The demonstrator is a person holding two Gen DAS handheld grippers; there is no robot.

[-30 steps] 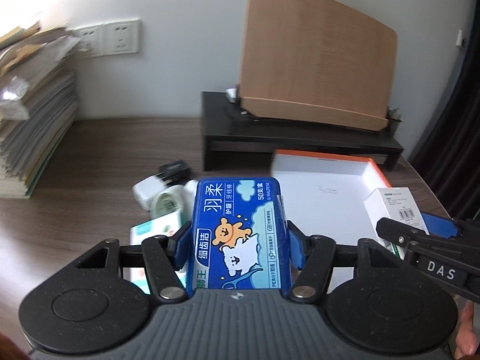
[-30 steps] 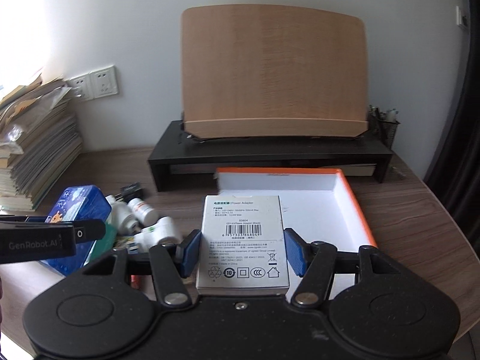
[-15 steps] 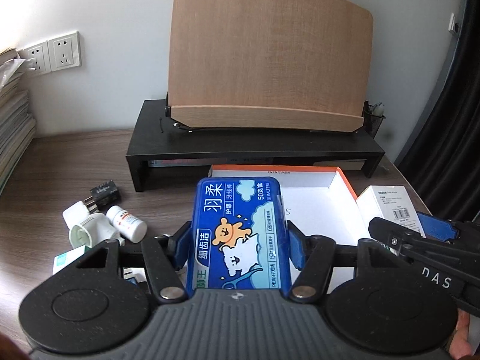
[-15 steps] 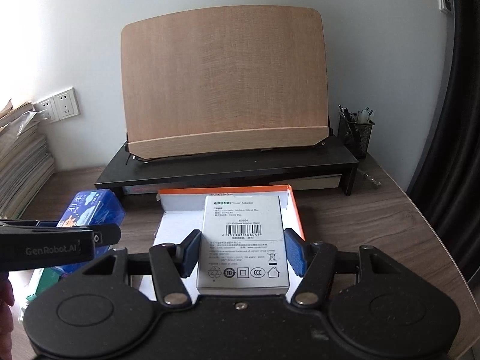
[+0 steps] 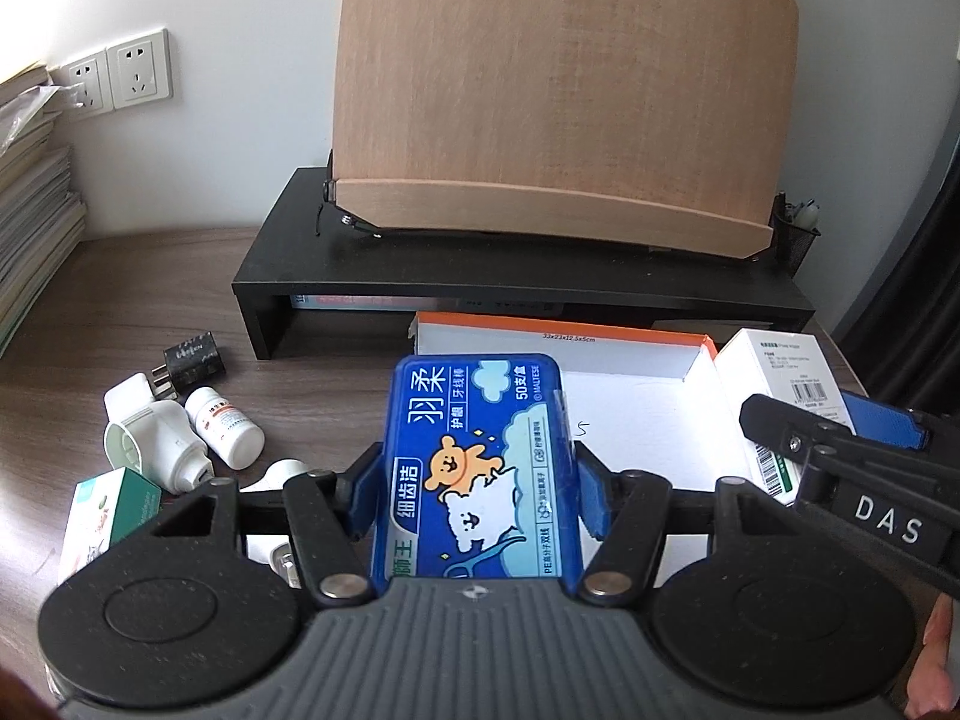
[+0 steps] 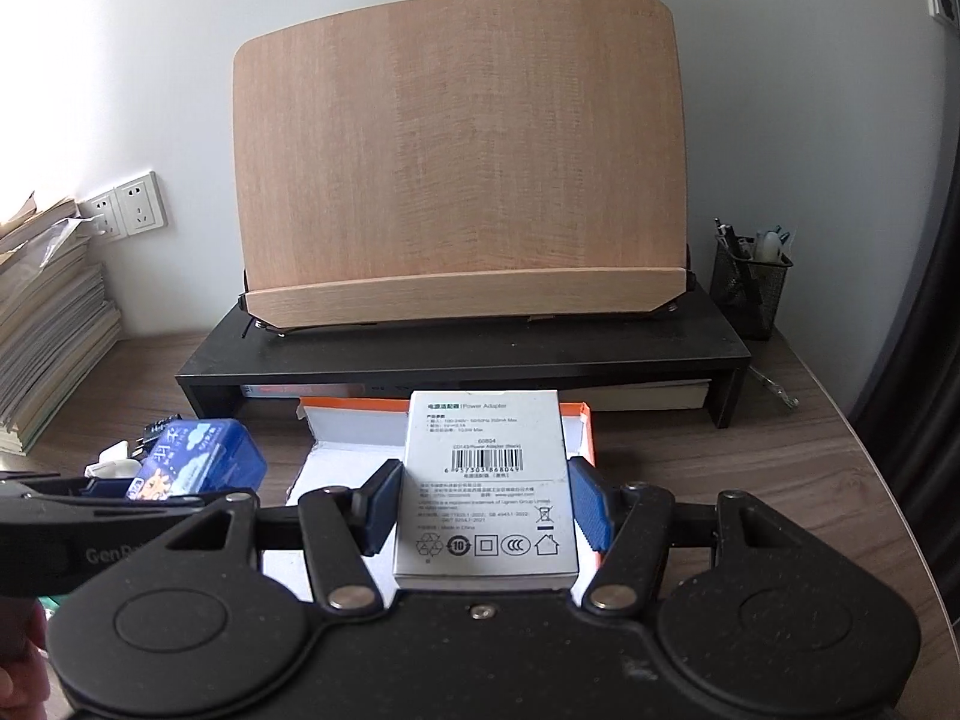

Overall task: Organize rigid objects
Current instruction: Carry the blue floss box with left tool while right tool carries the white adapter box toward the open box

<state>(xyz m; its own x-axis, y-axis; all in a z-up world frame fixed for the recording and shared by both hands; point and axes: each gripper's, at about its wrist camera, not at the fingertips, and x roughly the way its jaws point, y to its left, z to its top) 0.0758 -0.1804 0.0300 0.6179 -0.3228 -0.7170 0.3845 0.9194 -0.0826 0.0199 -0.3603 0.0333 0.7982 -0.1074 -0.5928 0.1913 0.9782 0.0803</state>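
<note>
Your desk (image 6: 840,450) is dark wood grain. At its back a black riser shelf (image 6: 462,360) carries a tilted wooden board (image 6: 462,180). Left of it a stack of papers (image 6: 42,330) leans by the wall, and a black mesh pen cup (image 6: 750,288) stands at the riser's right end.

In front of the riser lies the open box (image 5: 630,414), white inside with an orange rim. Both of your held items hang over it or just at its near edge.

Your left gripper (image 5: 474,480) is clamped on the blue tin (image 5: 474,468), its blue pads pressed against both long sides, cartoon-bear label up. Your right gripper (image 6: 486,498) is clamped the same way on the white adapter box (image 6: 486,480), barcode face up, over the box's right half.

Left of the open box, loose on the desk: a green-and-white carton (image 5: 108,510), a white plug adapter (image 5: 153,444), a black plug (image 5: 192,357) and a small white pill bottle (image 5: 225,429) lying on its side, touching the white adapter.
</note>
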